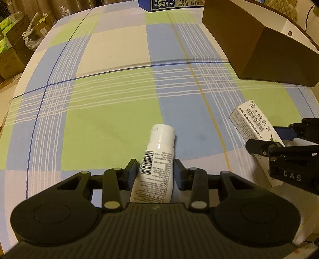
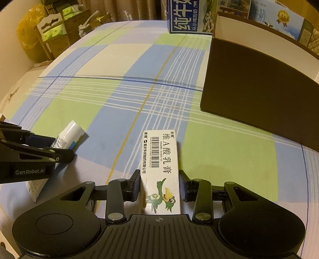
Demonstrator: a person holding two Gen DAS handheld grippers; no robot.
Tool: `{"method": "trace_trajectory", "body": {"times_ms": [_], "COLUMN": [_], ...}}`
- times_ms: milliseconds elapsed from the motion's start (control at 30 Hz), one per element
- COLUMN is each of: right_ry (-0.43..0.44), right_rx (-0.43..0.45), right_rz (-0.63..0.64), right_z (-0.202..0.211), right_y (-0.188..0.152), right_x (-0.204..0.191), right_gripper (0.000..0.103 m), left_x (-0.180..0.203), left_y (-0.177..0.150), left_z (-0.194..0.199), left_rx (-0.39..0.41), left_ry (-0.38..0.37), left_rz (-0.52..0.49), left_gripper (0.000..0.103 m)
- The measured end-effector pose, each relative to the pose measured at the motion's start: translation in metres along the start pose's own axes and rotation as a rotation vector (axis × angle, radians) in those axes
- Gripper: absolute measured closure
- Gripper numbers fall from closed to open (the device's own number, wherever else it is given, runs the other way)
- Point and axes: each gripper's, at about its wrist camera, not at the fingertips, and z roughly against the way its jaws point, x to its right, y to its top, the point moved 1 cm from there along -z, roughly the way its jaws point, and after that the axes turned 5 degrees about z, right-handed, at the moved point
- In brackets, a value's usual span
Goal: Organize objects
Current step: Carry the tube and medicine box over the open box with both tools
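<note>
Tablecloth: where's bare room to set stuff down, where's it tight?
Free: the wide tablecloth stretch ahead of the tube, left of the brown box, up to the blue carton. Crowded: near edge, where left gripper and right gripper straddle tube and ointment box.

The white tube's lower end is hidden under the left tongs' body. The blue carton and dark box are cut off by the picture's edge, and the tube's fine print is too small to read.

Left hand-held gripper, lower centre of frame, fingers parted; right hand-held gripper, lower centre, fingers likewise parted, level, pointing forward.
</note>
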Motion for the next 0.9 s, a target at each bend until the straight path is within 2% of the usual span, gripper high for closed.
{"method": "trace_trajectory", "body": {"times_ms": [467, 900], "right_ry": [0.033, 0.053], "right_rx": [0.034, 0.113], "right_rz": [-0.027, -0.095], "right_z": [0.012, 0.052], "right_y": [-0.006, -0.004], "right_x": [0.008, 0.029], "right_gripper": [0.068, 0.068], "left_x": [0.001, 0.022], "left_y": [-0.001, 0.024], "left_z": [0.008, 0.04], "left_rx": [-0.006, 0.074], "left_ry": [-0.04, -0.094], "left_rz": [0.036, 0.033], "left_gripper": [0.07, 0.07]}}
